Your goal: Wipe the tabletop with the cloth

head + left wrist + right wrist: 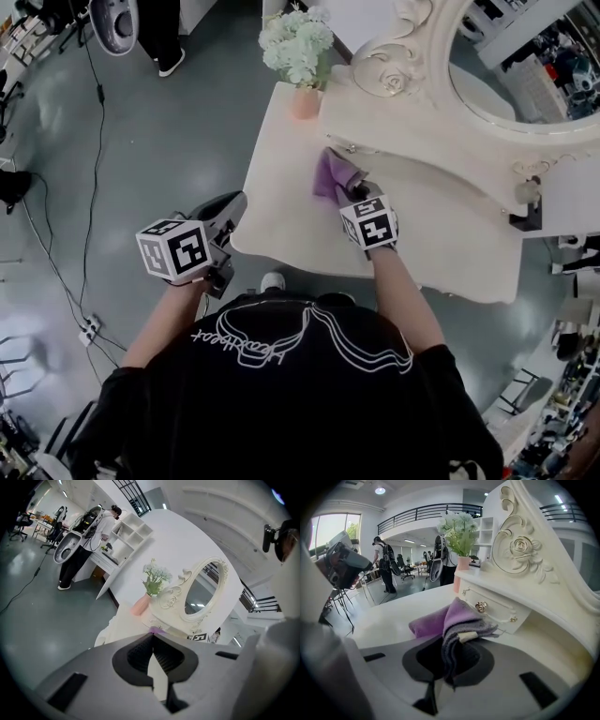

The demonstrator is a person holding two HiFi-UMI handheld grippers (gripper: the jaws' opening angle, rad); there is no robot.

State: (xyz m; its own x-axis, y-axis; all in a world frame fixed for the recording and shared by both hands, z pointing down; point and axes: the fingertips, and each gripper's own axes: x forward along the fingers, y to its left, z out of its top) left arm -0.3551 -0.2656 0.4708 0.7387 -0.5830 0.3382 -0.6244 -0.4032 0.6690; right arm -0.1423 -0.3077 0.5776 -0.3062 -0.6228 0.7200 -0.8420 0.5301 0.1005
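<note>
Black shirt (281, 394): closest to the head camera, filling the lower frame, with both forearms reaching forward from it.
Left hand-held gripper (230, 208): held by the near-left corner of the tabletop (291, 225); its jaws are pressed together with nothing between them.
Right hand-held gripper (449, 656): stretched toward the back of the tabletop, its jaws pinching a bunched fold of the cloth (332, 174).
Cloth: purple, greyer where it is folded at the jaws. Its free end lies on the tabletop just in front of a small drawer (497, 609) with a round knob.
Tabletop: cream and mostly bare. A pink vase (305, 101) of pale flowers stands at the far-left corner, and a carved mirror (525, 70) rises along the back.
Step in hand: by my reading, the wiping itself, working the strip right under the drawer front.
Progress: cannot be judged; the surface shows no wet or dry marks.
Next move calls for: dragging the cloth across the open surface toward the near edge, pressed low enough that more of it lies flat.
Care needed: the cloth sits near the knob and could catch on it; sweeps to the left should stop short of the vase.
</note>
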